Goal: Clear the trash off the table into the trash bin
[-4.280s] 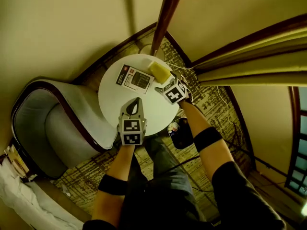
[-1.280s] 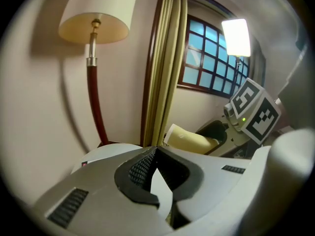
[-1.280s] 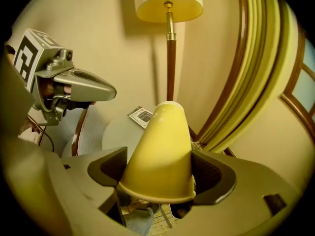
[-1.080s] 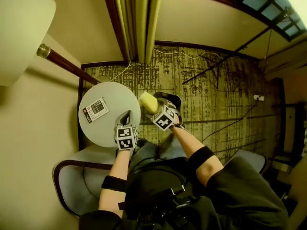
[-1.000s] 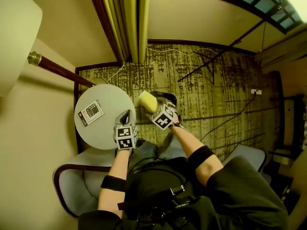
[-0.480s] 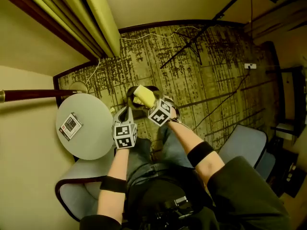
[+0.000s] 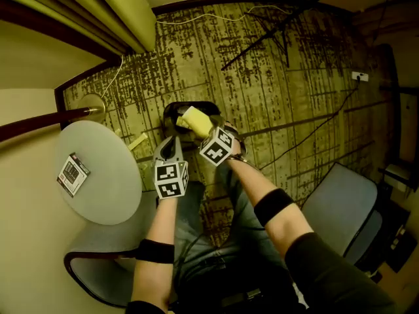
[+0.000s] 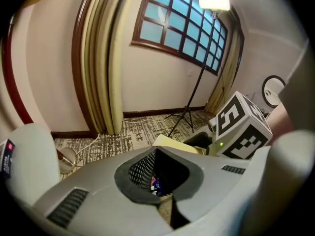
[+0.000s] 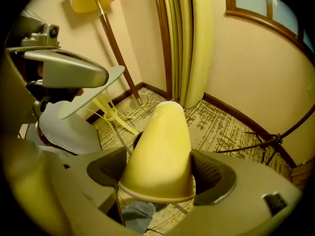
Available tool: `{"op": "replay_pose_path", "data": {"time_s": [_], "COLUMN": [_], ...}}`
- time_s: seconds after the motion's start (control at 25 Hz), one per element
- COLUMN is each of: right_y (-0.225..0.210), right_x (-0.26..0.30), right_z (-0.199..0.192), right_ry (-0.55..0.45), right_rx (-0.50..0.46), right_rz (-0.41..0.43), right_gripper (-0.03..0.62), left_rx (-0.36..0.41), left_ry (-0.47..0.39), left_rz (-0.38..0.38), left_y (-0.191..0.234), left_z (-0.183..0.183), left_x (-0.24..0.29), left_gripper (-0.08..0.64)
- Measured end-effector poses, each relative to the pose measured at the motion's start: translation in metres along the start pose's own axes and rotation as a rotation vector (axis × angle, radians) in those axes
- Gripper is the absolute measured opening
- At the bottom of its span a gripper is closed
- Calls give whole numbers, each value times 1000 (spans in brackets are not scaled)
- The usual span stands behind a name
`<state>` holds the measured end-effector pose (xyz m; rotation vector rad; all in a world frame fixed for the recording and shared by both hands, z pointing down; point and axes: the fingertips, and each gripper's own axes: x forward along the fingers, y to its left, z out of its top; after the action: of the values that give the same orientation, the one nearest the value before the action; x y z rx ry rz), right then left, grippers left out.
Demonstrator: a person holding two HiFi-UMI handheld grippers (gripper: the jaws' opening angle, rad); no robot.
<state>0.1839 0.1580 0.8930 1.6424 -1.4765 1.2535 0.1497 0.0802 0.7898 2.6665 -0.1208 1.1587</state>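
Observation:
A pale yellow paper cup (image 7: 192, 118) sits between the jaws of my right gripper (image 7: 204, 128), which is shut on it. In the right gripper view the cup (image 9: 162, 132) points away from the camera, its rim near the pads (image 9: 214, 176). The cup hangs over the black trash bin (image 7: 175, 110) on the carpet. My left gripper (image 7: 173, 144) is just left of the bin, shut and empty. In the left gripper view its closed jaws fill the bottom and the bin (image 8: 199, 139) shows beyond. A card (image 7: 72, 174) lies on the round white table (image 7: 105, 188).
A floor lamp pole (image 7: 46, 124) and its base (image 7: 88, 103) stand by the table. Curtains (image 7: 121, 8) hang at the back. Pale sticks (image 7: 137, 141) lie on the carpet near the bin. A grey armchair (image 7: 98, 281) is below the table, another chair (image 7: 340, 201) at right. Cables cross the carpet.
Both grippers have left the table and come down to the bin on the floor. The cup has travelled with the right gripper. The left gripper stays shut.

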Motion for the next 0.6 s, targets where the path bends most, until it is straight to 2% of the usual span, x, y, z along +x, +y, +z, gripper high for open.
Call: {"op": "replay_pose_path", "data": {"time_s": [0.36, 0.6], "right_y": [-24, -34], "right_x": [129, 190], "right_z": [-48, -71], "right_ry": [29, 48], "right_rx": [27, 50], "right_rz": [7, -2], "right_gripper": [435, 443], "left_rx": [3, 10], "left_ry": [44, 75], "left_rz": [-5, -11], "left_y": [17, 28], "left_z": [-80, -122], "left_x": [104, 148], "left_gripper": [0, 0]}}
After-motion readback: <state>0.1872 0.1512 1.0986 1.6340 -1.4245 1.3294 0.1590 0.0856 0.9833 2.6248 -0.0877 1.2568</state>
